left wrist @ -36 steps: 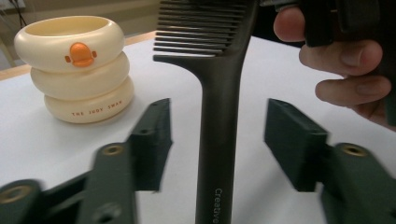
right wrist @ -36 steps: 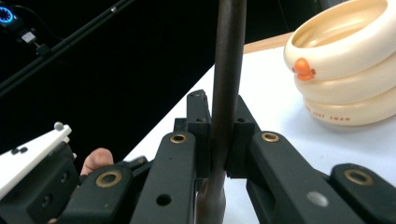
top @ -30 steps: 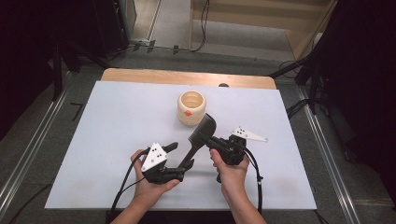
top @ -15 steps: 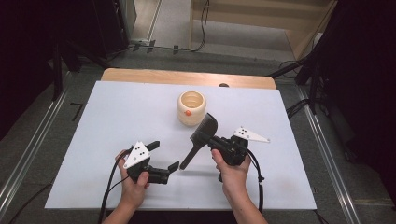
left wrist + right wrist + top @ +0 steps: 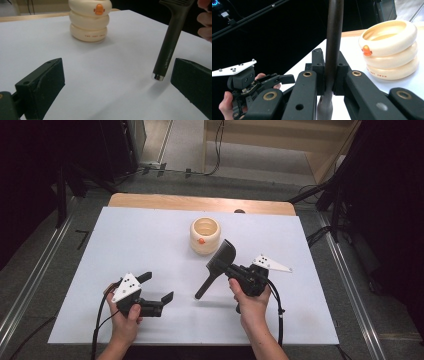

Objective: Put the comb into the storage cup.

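A black brush (image 5: 209,279) with a wide head and a silver-tipped handle hangs tilted above the white table (image 5: 150,235). My right gripper (image 5: 231,268) is shut on it near the head; in the right gripper view the handle (image 5: 333,37) passes up between its closed pads (image 5: 329,75). At the lower left my left gripper (image 5: 159,286) is open, and its jaws have just been opening. Nothing is between them. In the left gripper view (image 5: 117,85) the handle's tip (image 5: 166,53) hovers just ahead of the right-hand jaw, apart from it.
A cream ringed cup (image 5: 205,236) with an orange duck bill stands upright at the table's middle back; the cup (image 5: 88,22) lies beyond the left jaws, and the cup (image 5: 392,47) stands right of the brush. A wooden edge (image 5: 200,202) borders the far side.
The left gripper has let go of the brush handle's end, opened wider and drawn back to the left. The right gripper holds the brush in the same place.
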